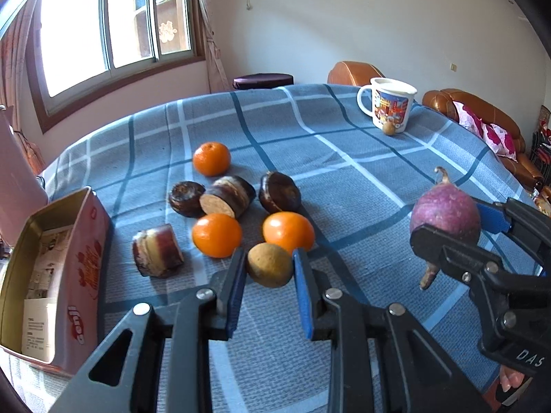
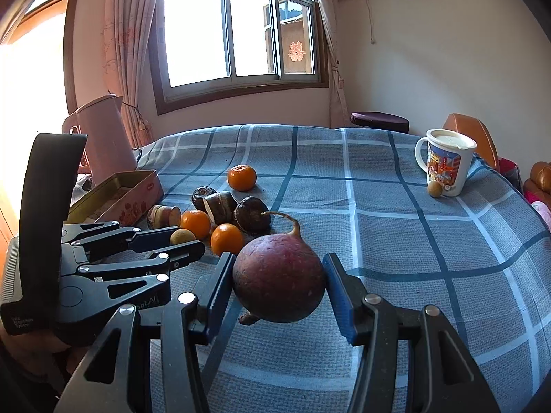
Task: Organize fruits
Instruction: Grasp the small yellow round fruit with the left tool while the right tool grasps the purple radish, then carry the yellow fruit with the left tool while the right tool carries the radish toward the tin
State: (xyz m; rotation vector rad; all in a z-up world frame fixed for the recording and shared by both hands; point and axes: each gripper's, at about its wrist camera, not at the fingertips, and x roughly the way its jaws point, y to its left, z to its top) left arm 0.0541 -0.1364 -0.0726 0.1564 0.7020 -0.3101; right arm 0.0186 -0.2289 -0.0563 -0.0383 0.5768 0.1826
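Note:
My left gripper (image 1: 270,258) is shut on a small round brown fruit (image 1: 269,264), its blue pads pressing both sides just above the checked cloth (image 1: 344,172). Beyond it lie three oranges (image 1: 217,235), two dark round chestnut-like fruits (image 1: 279,191) and two cut cane pieces (image 1: 157,250). My right gripper (image 2: 278,258) is shut on a round purple radish (image 2: 279,277) and holds it clear of the table. The left wrist view shows that radish (image 1: 444,216) at the right. In the right wrist view the left gripper (image 2: 186,239) sits at the left with the brown fruit (image 2: 180,236).
An open pink tin (image 1: 51,275) with paper inside stands at the table's left edge, a pink kettle (image 2: 103,137) behind it. A printed mug (image 1: 389,105) with another small brown fruit (image 1: 389,128) stands far right. A brown sofa (image 1: 482,120) lies beyond the table.

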